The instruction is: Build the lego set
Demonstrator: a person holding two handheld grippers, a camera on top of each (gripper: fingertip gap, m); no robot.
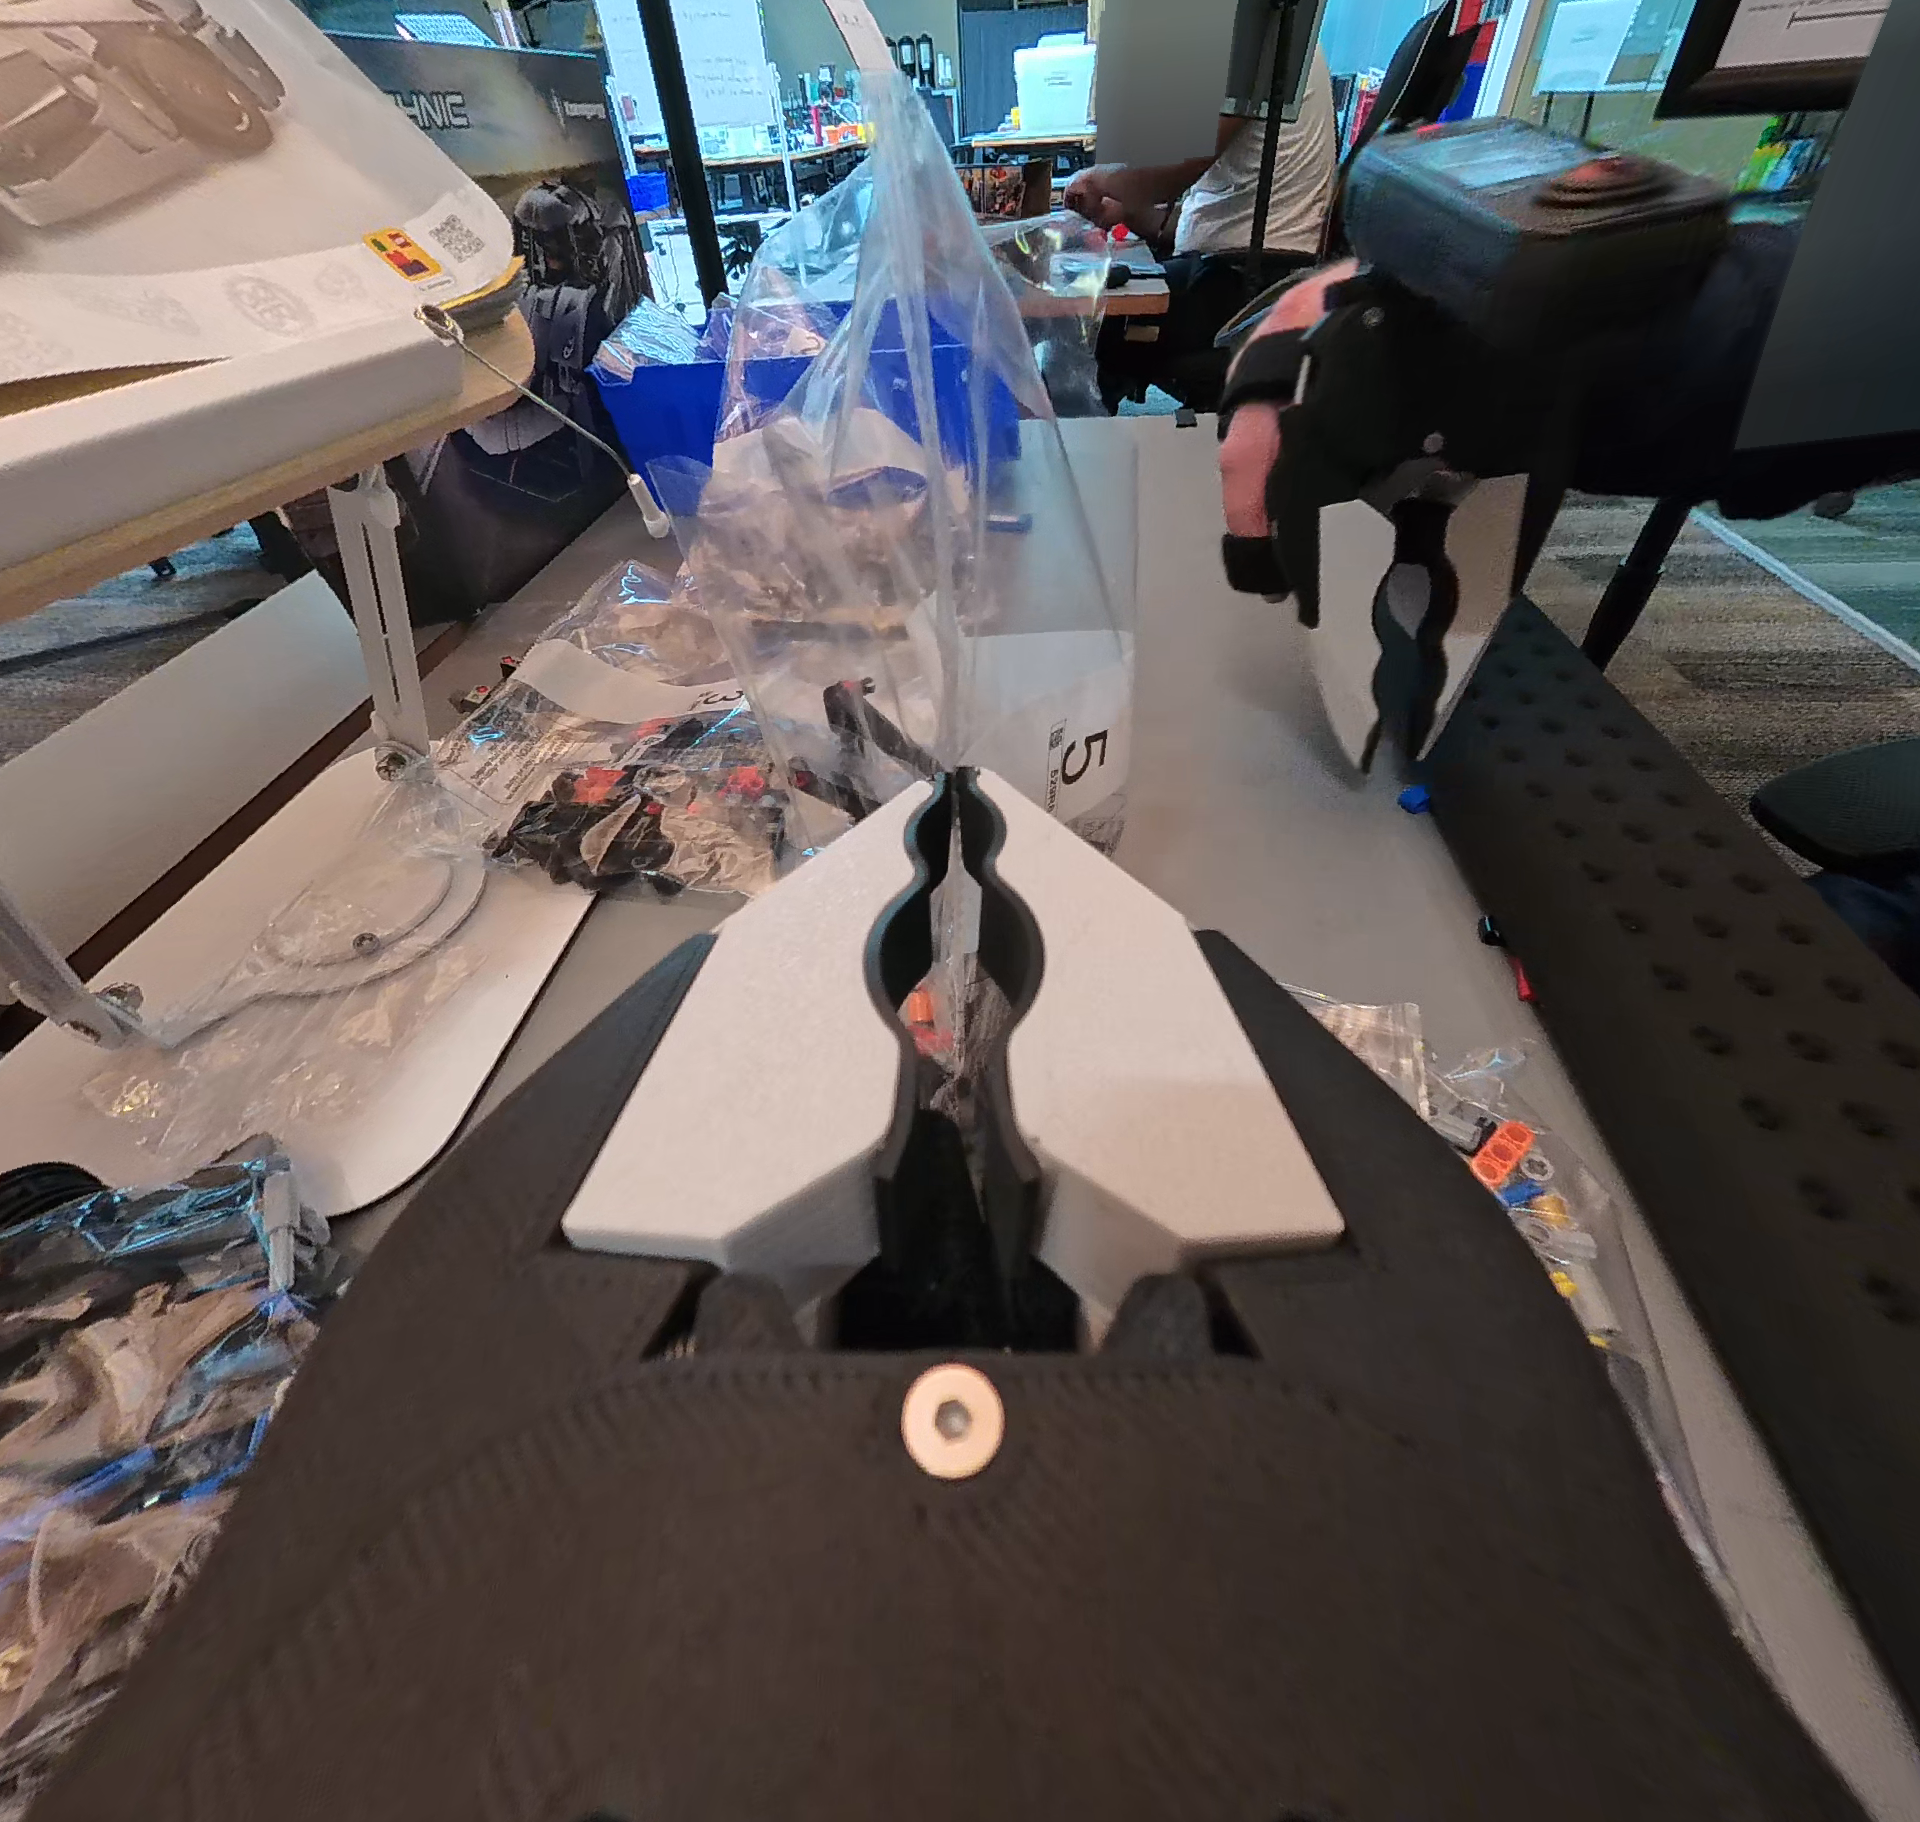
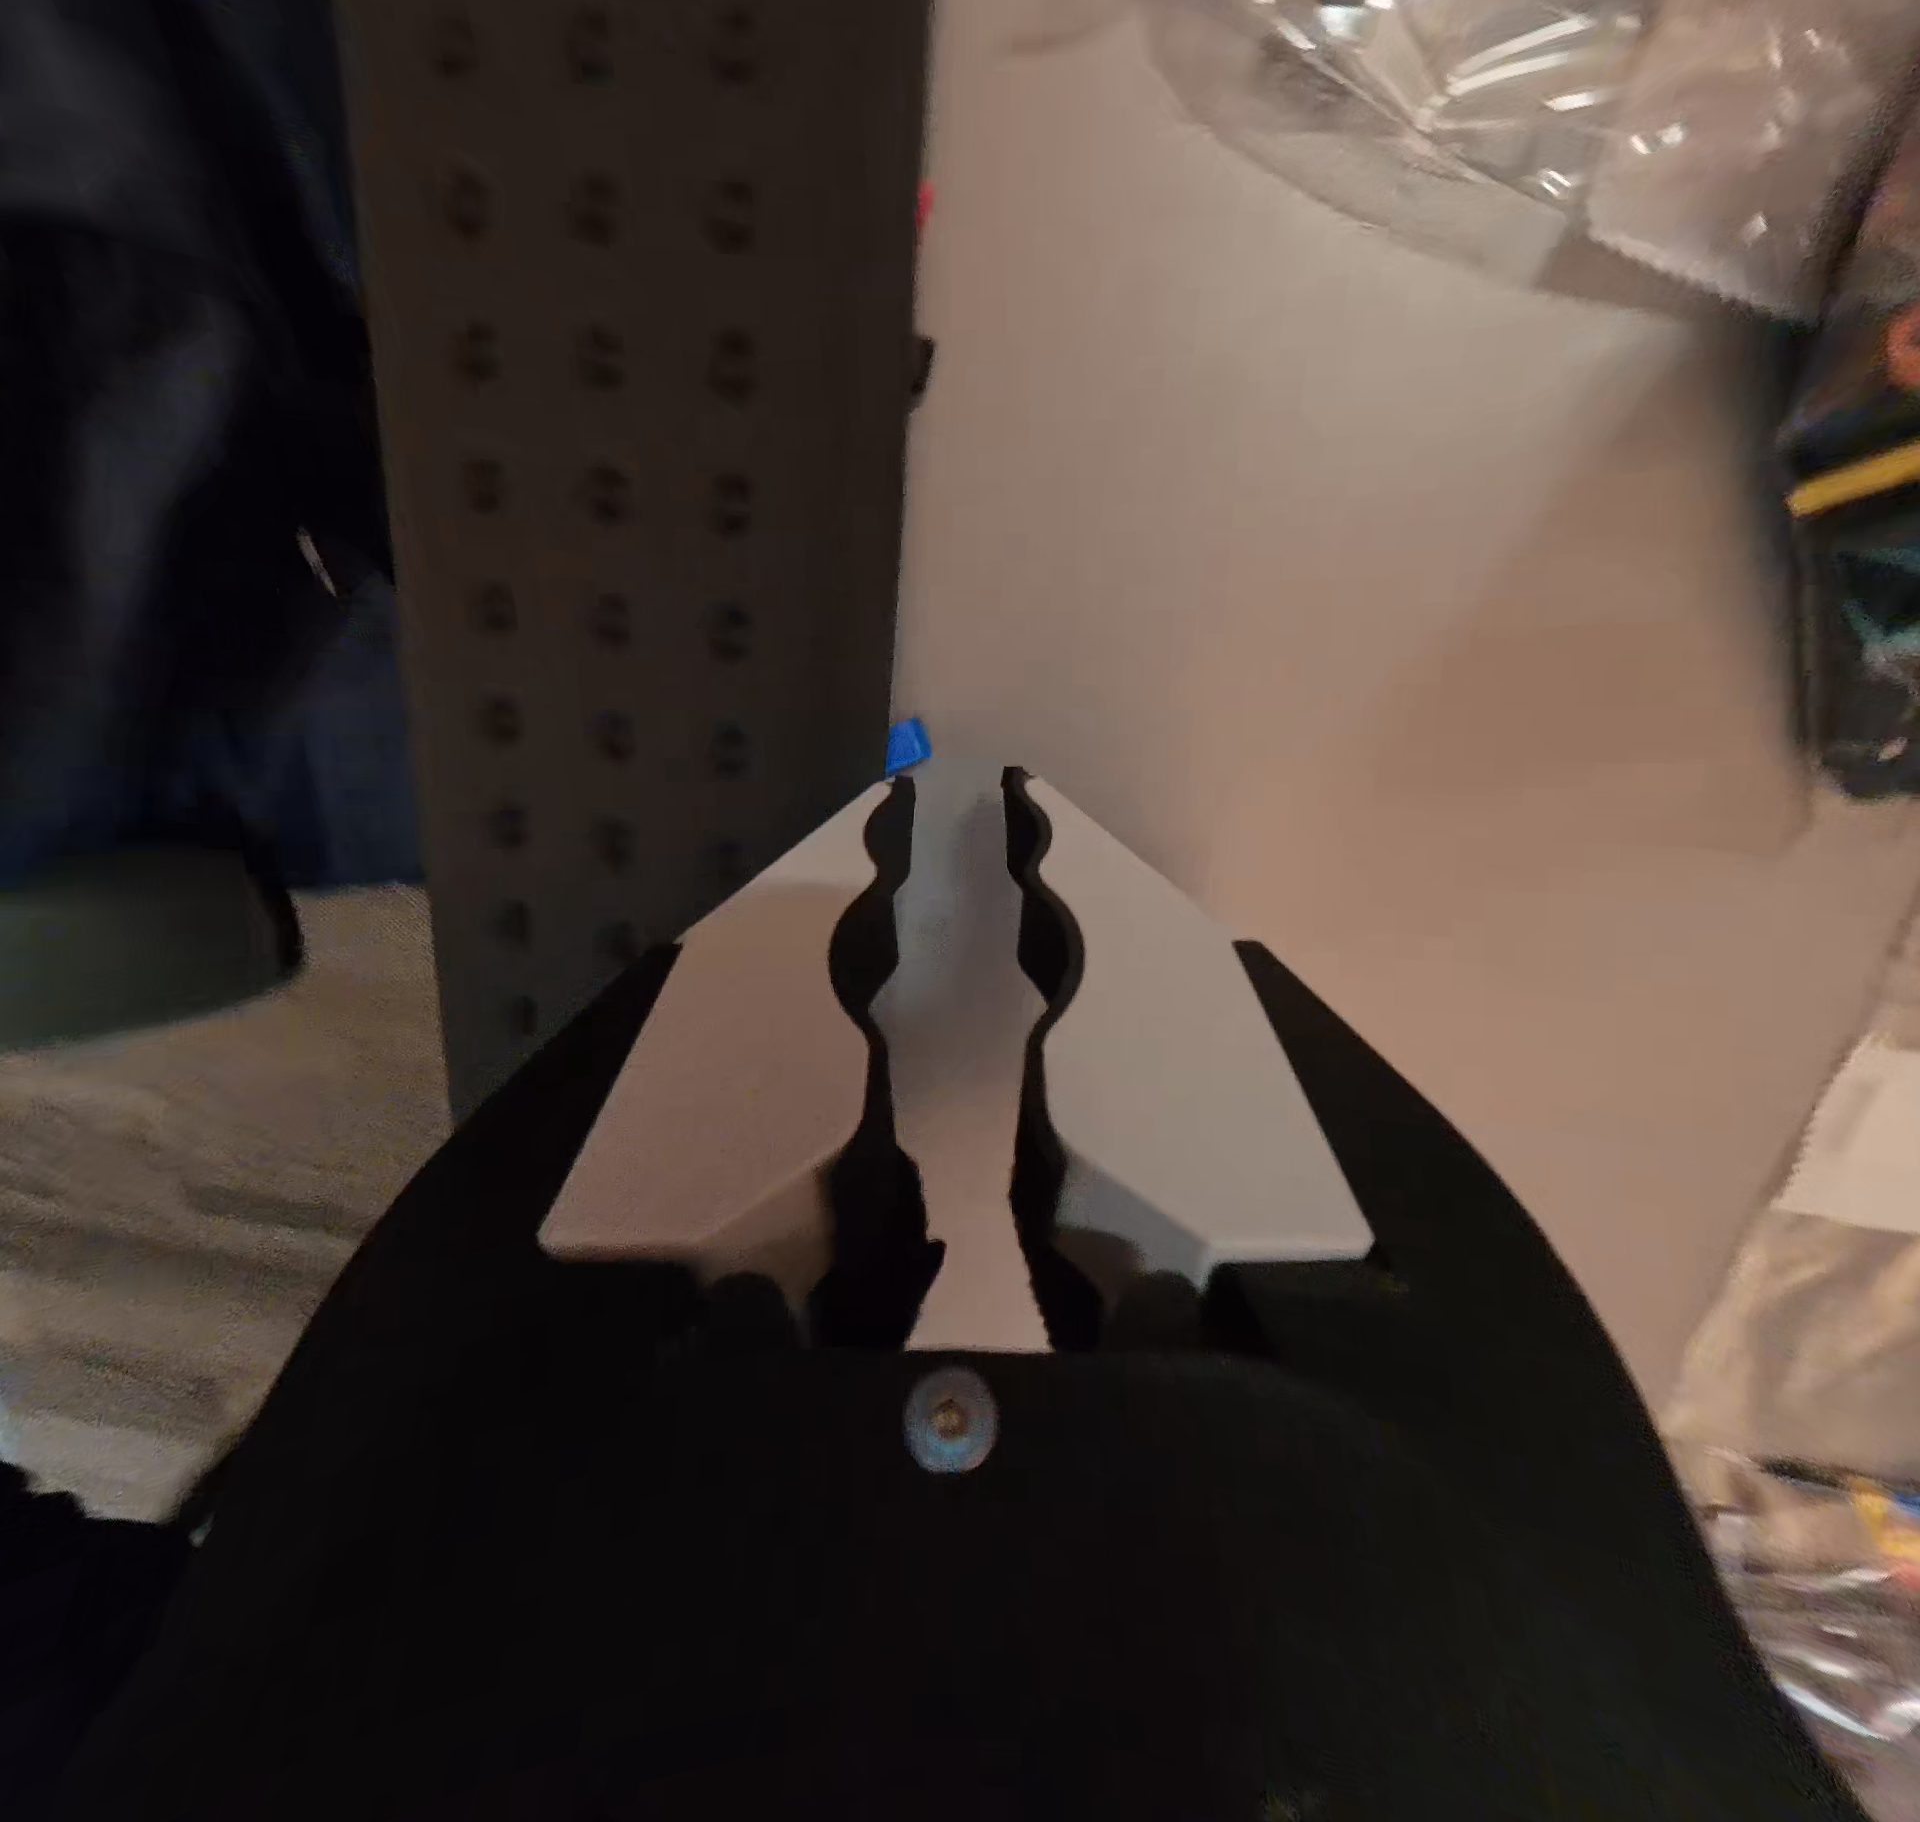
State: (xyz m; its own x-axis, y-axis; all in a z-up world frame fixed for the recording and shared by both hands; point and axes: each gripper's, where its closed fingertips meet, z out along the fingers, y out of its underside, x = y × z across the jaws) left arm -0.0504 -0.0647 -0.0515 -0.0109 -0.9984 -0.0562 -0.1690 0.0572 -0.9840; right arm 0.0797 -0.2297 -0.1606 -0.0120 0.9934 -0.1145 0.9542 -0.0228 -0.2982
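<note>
My left gripper (image 1: 954, 785) is shut on a clear plastic bag (image 1: 894, 442) and holds it upright above the white table (image 1: 1226, 837); small orange and dark pieces show between the jaws. My right gripper (image 2: 958, 780) is open and empty, pointing down at the table just right of a small blue lego piece (image 2: 906, 742). That piece lies against the edge of the black pegboard (image 2: 623, 422). The right gripper also shows in the left wrist view (image 1: 1397, 733), held by a hand at the right, above the same blue piece (image 1: 1411, 798).
Several bags of lego parts lie around: black and red parts (image 1: 644, 806), a bag with orange pieces (image 1: 1507, 1149), a foil-like bag (image 1: 135, 1357). An instruction booklet (image 1: 208, 214) rests on a stand at the left. A blue bin (image 1: 675, 401) stands behind. The pegboard (image 1: 1714, 941) borders the table's right. The grippers' ends are close to 25 centimetres from one another.
</note>
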